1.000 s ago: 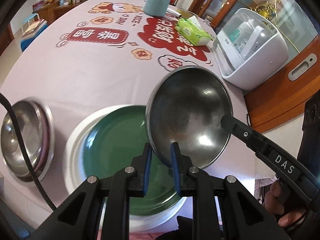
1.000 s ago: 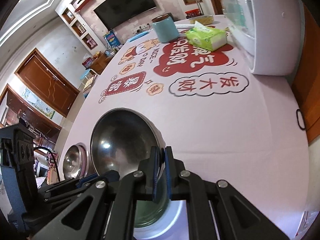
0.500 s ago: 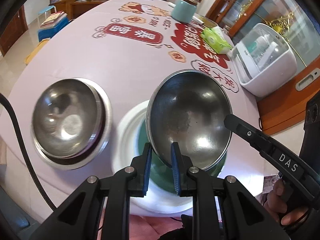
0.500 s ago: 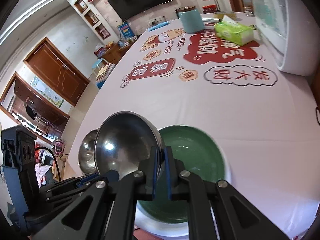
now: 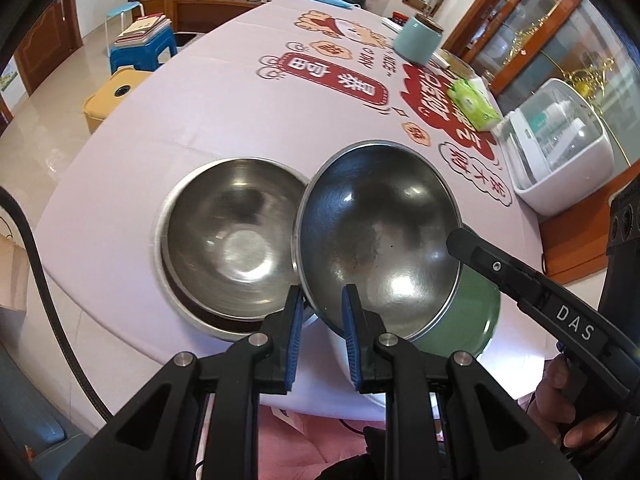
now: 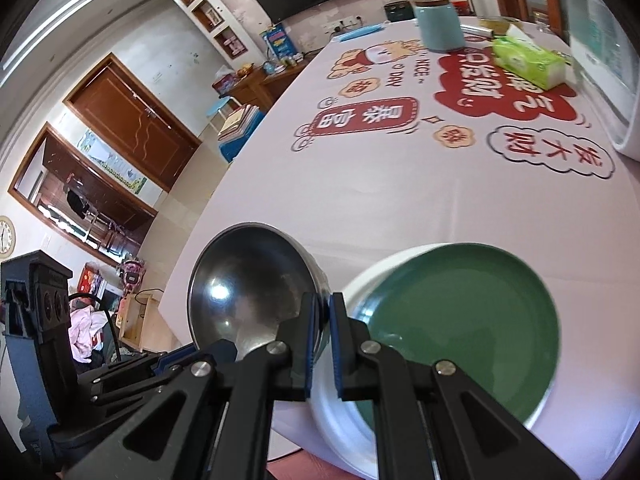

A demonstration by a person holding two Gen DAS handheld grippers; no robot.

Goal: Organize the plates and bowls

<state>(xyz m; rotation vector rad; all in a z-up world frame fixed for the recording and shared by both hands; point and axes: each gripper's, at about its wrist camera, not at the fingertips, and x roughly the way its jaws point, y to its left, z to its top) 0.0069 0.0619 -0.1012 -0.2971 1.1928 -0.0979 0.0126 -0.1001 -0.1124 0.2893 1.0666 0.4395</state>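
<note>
A steel bowl hangs tilted above the table, carried by both grippers. My left gripper is shut on its near rim. My right gripper is shut on the rim at the bowl's right side, where one finger shows in the left wrist view. The same bowl fills the lower left of the right wrist view. Just left of it, a second steel bowl rests in a steel dish. Below and to the right, a green plate lies on a white plate.
At the far end of the tablecloth stand a teal canister, a green tissue pack and a white lidded box. The table's near edge runs just under the plates. Stools stand on the floor at left.
Both grippers have carried the bowl leftward, from above the green plate to beside the steel bowl in its dish. Both grips are unchanged.
</note>
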